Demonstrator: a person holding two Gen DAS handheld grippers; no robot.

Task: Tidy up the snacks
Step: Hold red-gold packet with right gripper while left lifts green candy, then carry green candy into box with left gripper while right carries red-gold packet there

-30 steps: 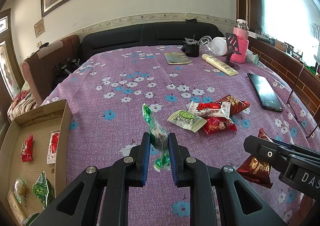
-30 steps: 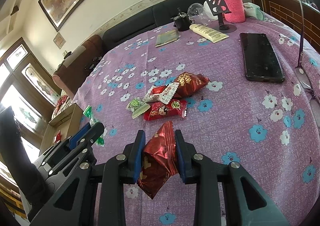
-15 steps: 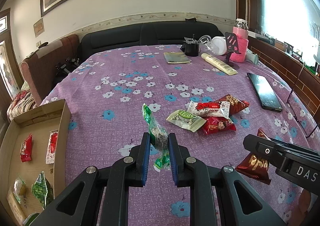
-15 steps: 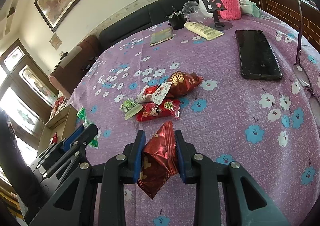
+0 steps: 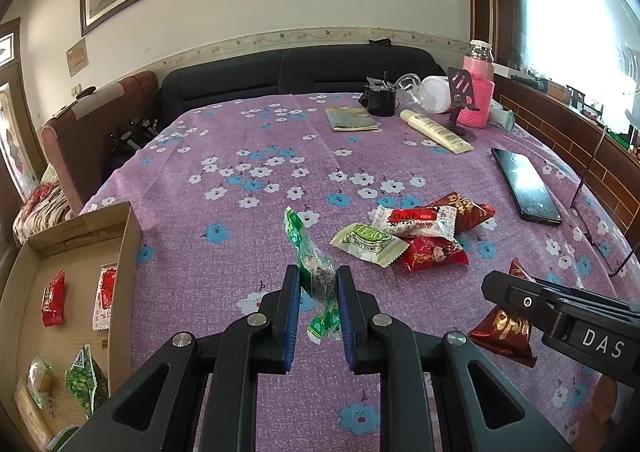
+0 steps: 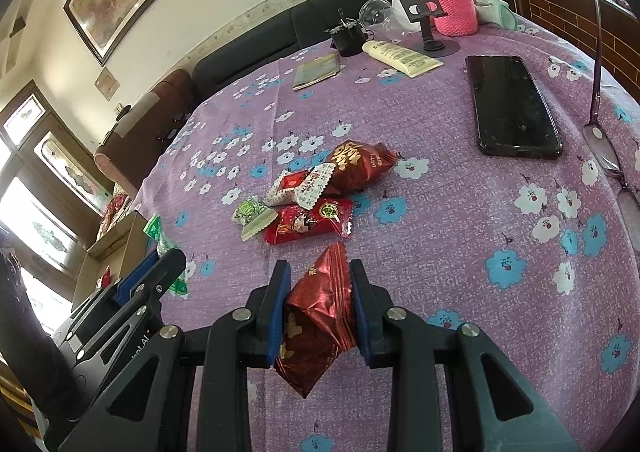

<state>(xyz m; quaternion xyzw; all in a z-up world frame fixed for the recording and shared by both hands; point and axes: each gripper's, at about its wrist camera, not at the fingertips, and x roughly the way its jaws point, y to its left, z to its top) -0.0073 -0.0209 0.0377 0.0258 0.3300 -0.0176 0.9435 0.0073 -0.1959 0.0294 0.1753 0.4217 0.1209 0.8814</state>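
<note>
Squarely between right claw (image 6: 319, 294): red packet (image 6: 316, 316)

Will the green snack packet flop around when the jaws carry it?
Probably floppy: the green snack packet has loose ends sticking out above and below the left gripper. It looks light and thin, likely crinkly. Its bulging middle seems held firmly, so slipping looks unlikely.

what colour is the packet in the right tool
Shiny dark red packet with gold print, clearest in the right wrist view.

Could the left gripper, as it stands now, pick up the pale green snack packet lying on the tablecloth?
Probably not yet. The left gripper is shut on a green seed packet, so its jaws are full. The path itself looks free: the pale green snack packet lies just ahead and to its right, its near edge uncovered.
</note>
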